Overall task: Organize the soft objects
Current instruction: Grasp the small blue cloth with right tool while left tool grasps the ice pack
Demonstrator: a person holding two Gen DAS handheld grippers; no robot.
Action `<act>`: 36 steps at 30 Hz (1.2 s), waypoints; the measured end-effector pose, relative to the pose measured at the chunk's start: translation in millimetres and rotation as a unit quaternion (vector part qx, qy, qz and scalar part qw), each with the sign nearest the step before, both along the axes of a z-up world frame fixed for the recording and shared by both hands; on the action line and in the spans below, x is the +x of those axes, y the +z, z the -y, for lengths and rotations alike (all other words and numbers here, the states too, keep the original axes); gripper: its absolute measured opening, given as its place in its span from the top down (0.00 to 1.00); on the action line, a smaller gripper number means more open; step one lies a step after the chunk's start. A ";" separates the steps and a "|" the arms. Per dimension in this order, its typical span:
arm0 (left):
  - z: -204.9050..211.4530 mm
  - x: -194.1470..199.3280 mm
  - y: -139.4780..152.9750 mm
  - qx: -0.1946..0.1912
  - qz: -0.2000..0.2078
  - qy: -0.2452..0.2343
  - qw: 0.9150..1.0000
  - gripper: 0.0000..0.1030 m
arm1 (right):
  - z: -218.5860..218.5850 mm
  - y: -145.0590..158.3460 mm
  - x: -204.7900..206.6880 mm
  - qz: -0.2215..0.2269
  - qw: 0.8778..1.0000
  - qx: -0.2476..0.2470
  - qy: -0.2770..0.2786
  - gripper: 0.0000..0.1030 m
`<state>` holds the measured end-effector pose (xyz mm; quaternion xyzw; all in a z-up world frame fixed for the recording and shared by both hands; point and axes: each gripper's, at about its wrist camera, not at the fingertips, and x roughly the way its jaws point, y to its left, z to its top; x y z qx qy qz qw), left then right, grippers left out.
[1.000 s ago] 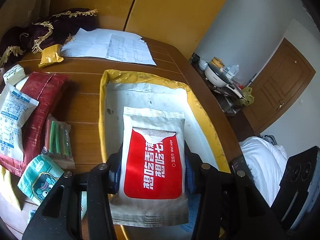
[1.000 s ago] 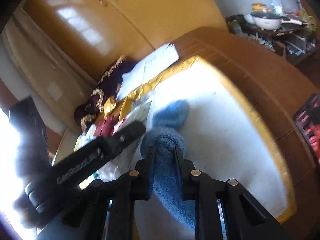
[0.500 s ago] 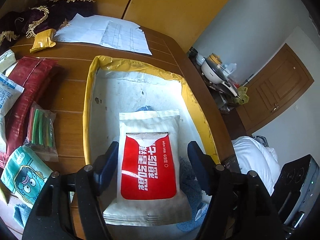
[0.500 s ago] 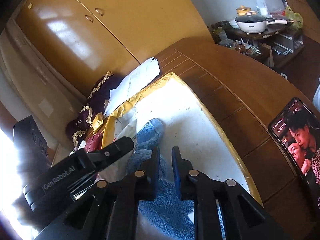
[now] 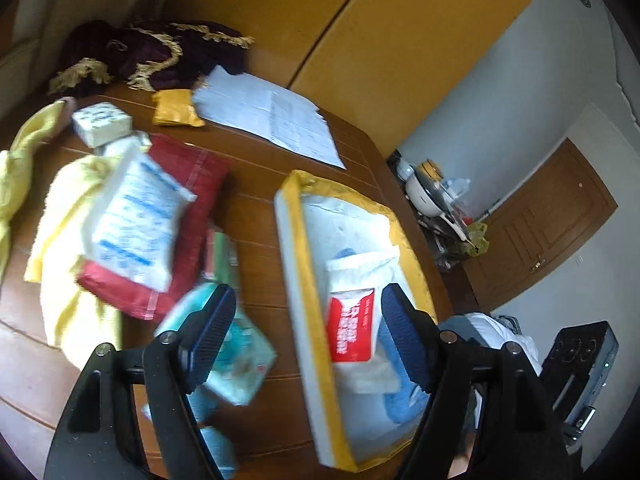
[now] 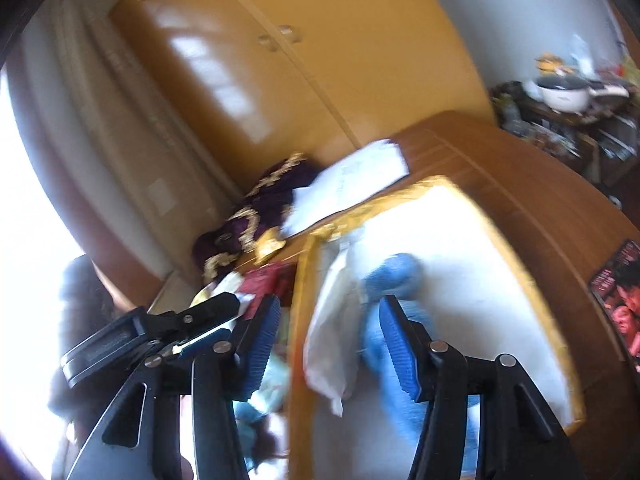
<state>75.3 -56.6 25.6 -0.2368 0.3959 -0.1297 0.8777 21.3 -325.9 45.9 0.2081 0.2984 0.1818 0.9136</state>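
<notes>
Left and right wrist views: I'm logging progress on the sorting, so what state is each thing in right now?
Left gripper: jaws open, empty.
Right gripper: jaws open, empty.
Wet wipes pack: lying in the tray, released.
Blue towel: lying in the tray, partly under the wipes pack.
Tray: on the table, holding both.
Yellow towel: crumpled on the table, outside the tray.
Red bag: on the table, outside the tray.

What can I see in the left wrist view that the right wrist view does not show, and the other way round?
Only the left wrist view shows the yellow towel, the brown door and the red print on the wipes pack. Only the right wrist view shows the phone lying on the table and the left gripper from the side. Both show the yellow-rimmed tray holding the wipes pack and the blue cloth.
</notes>
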 end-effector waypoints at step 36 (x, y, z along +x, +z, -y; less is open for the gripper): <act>-34.9 69.4 -22.7 0.234 -0.023 0.028 0.971 0.31 | -166.0 -57.7 -24.5 -0.065 0.955 -0.202 0.208 0.80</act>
